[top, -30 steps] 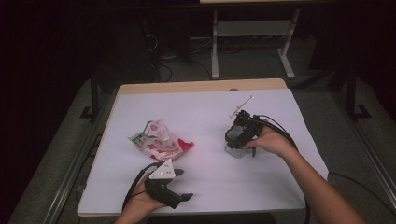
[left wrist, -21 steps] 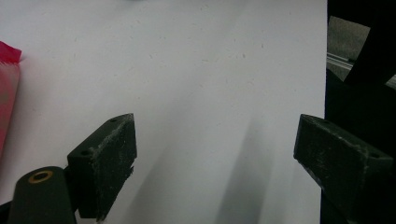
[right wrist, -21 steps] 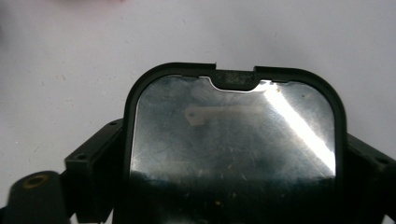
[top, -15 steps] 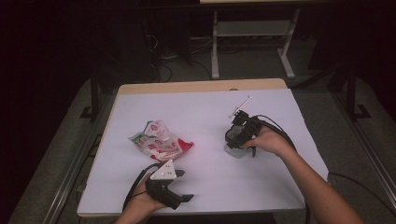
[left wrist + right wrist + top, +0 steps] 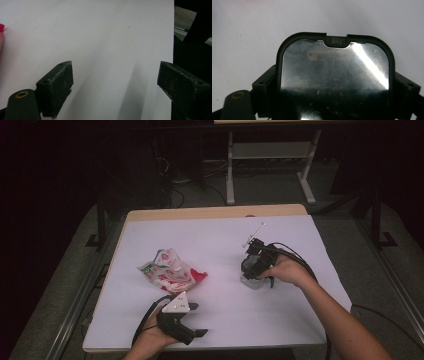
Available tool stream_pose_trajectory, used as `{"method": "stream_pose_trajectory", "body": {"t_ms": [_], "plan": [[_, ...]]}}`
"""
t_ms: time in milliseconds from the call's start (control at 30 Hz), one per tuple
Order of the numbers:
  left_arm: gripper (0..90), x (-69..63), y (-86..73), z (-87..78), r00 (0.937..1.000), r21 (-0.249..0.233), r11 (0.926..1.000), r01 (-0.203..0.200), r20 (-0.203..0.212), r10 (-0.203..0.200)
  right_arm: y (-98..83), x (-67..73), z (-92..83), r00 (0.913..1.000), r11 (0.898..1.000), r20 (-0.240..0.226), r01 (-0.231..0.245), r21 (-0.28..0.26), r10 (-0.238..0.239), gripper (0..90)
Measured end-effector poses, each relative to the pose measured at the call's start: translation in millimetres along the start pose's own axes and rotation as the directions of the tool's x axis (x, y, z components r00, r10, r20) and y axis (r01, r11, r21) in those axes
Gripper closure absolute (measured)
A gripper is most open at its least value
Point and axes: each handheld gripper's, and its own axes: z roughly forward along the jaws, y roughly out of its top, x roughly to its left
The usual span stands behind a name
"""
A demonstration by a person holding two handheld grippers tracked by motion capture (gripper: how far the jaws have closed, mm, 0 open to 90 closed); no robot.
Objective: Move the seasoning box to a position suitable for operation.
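The right tool stood at the right of the white counter, well right of the red-and-white packet. Its jaws had just been closing and sat against both sides of a black-rimmed, shiny-topped box. The left tool, near the front edge below the packet, was spread wide with nothing between.
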Motion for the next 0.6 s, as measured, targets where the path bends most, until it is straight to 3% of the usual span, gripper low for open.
{"method": "stream_pose_trajectory", "body": {"t_ms": [367, 600], "plan": [[13.0, 0.2, -0.3, 0.6, 1.0000, 0.012, 0.9999, -0.006, 0.004, 0.006, 2.8, 3.9, -0.2, 0.9998, 1.000, 0.018, 0.012, 0.019, -0.012, 15.2], [13.0, 0.0, -0.1, 0.7, 1.0000, 0.012, 0.9999, -0.006, 0.005, 0.006, 0.2, 7.0, -7.3, 0.9999, 1.000, -0.004, 0.016, 0.010, -0.016, 15.2]]}}
